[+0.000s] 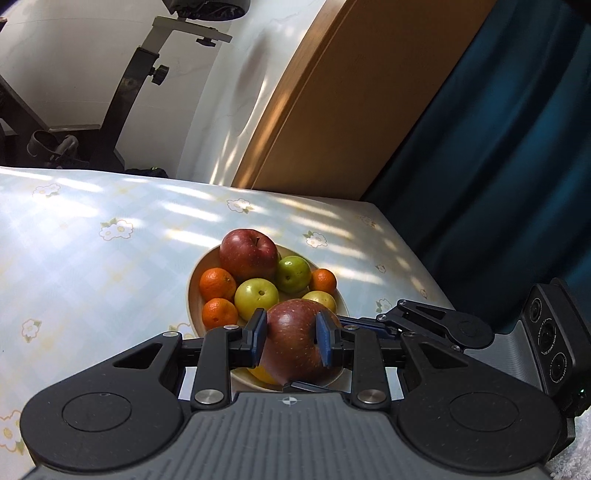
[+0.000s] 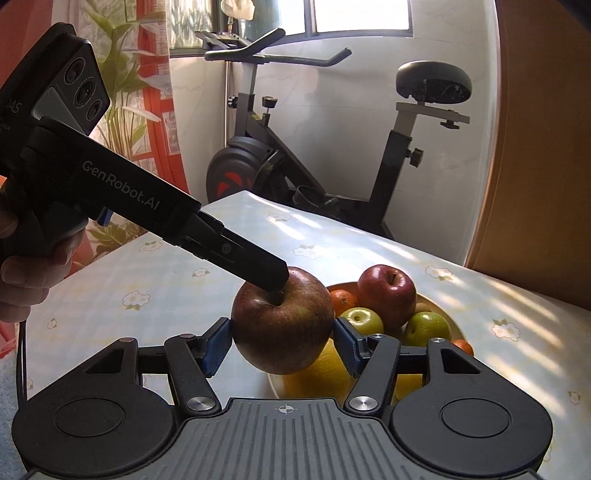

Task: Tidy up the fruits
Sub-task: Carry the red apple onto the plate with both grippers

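A: Where is the held apple relative to the bowl on the bench?

B: Above the near rim. The left gripper clamps it. The right gripper brackets it, jaws wide, contact uncertain. Stem axis points up.

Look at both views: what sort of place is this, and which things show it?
Probably a room in a home: an exercise bike by a window, and a flowered tablecloth under a fruit bowl.
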The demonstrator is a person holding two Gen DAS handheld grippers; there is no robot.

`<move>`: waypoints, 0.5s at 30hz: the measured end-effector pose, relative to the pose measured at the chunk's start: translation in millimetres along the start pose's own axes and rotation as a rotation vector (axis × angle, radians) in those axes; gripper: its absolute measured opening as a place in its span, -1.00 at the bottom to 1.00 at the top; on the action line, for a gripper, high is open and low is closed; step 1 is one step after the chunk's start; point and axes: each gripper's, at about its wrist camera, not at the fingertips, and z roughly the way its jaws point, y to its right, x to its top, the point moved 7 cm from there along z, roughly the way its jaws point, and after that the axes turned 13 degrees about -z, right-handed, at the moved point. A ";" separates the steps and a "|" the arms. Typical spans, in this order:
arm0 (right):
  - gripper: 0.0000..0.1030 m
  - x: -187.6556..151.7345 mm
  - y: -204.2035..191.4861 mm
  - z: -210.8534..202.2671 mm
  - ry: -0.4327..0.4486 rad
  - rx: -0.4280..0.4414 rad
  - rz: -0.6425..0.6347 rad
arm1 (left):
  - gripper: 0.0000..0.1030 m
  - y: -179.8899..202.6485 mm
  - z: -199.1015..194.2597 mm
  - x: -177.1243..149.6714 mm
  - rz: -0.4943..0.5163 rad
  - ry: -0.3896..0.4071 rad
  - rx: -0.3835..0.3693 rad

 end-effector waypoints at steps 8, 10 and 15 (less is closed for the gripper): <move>0.09 -5.7 38.9 10.4 0.005 -0.024 0.007 | -0.41 24.1 33.6 23.6 0.047 -0.009 0.001; 0.09 -9.7 47.8 14.4 0.000 -0.032 0.013 | -0.40 29.0 41.9 26.1 0.068 -0.017 0.008; 0.06 -16.8 68.3 22.1 0.007 -0.056 0.055 | -0.40 27.7 56.5 30.8 0.073 -0.030 0.036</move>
